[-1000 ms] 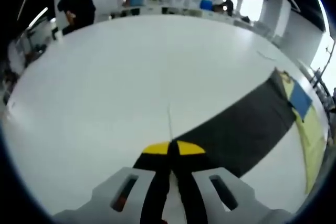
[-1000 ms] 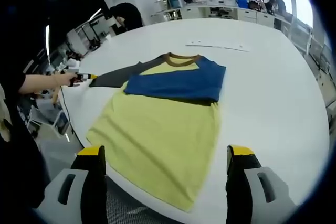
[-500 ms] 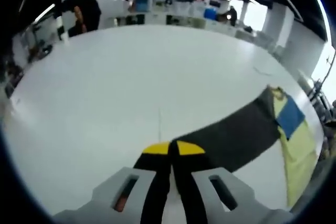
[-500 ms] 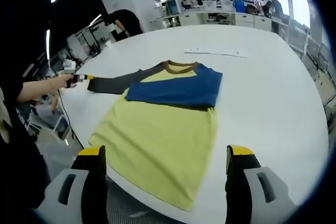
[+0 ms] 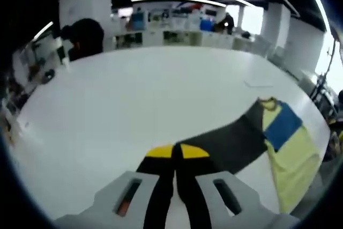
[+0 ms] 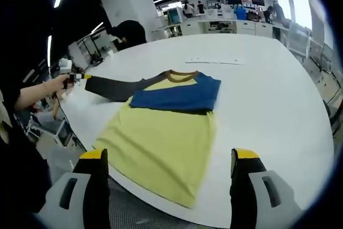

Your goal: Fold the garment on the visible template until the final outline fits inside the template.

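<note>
In the left gripper view our left tongs [image 5: 174,156] are pressed shut, their yellow tips meeting on the cuff of the dark sleeve [image 5: 230,146] of the shirt [image 5: 286,162]. The sleeve runs taut from the tips toward the yellow body at the right edge — we judge it is drawn out straight so it can be carried across in one clean fold. The white counter [image 5: 150,100] spreads wide beyond; we can make out no template marking on it from here.

In the right gripper view our right tongs [image 6: 169,167] stand wide apart with nothing between them, held back off the counter's near edge. The shirt [image 6: 161,143] lies flat near that edge, collar away from us. One blue sleeve [image 6: 177,95] is already folded across the chest, so half the sleeve work looks done. The dark sleeve [image 6: 115,87] stretches out to the left, where a hand [image 6: 53,85] holds the left tongs [image 6: 80,77] on its end. A thin strip [image 6: 214,60] lies well apart beyond the collar — too small to identify
</note>
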